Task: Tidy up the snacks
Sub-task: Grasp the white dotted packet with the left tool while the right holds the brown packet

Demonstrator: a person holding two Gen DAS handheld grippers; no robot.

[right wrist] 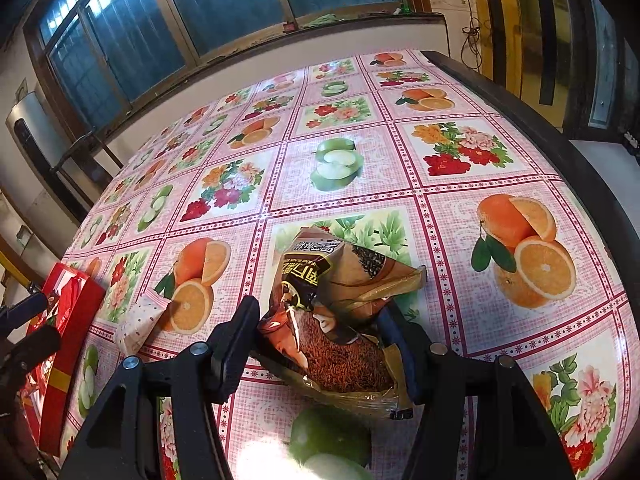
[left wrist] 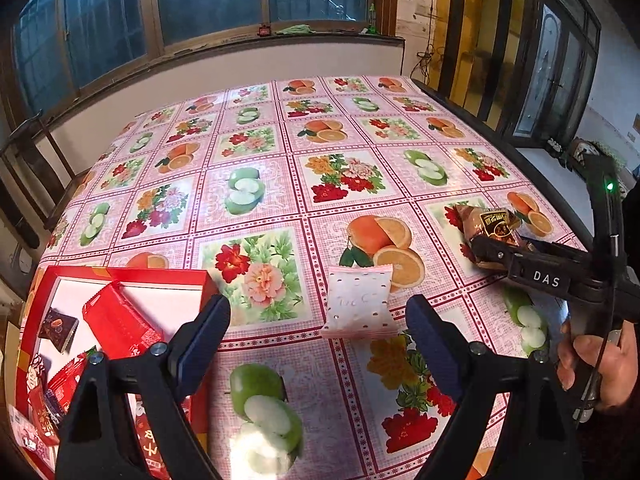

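While the left gripper [left wrist: 318,338] stands with its jaws spread wide and nothing between its blue pads, a small white packet [left wrist: 358,302] with pale dots lies flat on the tablecloth [left wrist: 280,168] just beyond the gap, at the lower centre of the left wrist view, its far edge over a printed orange. At the lower left of that view sits an open red gift box [left wrist: 120,276], its white floor holding several wrapped snacks: a long red packet [left wrist: 120,324], a dark square one [left wrist: 58,328] to the left of it, and more red wrappers crowded into the bottom corner. Over at the right edge, a hand [left wrist: 600,364] holds the right gripper [right wrist: 318,354], whose jaws are about half open and pressed against the two sides of a brown snack bag [right wrist: 340,320] printed with dark seeds. Seen from the right wrist view, that crumpled bag fills the lower centre of the frame, pinched between the fingers; whether it is lifted or rests on the cloth cannot be told. The white packet shows at the left of this view, and the red box stands at the far left edge, next to the black fingers of the left gripper.
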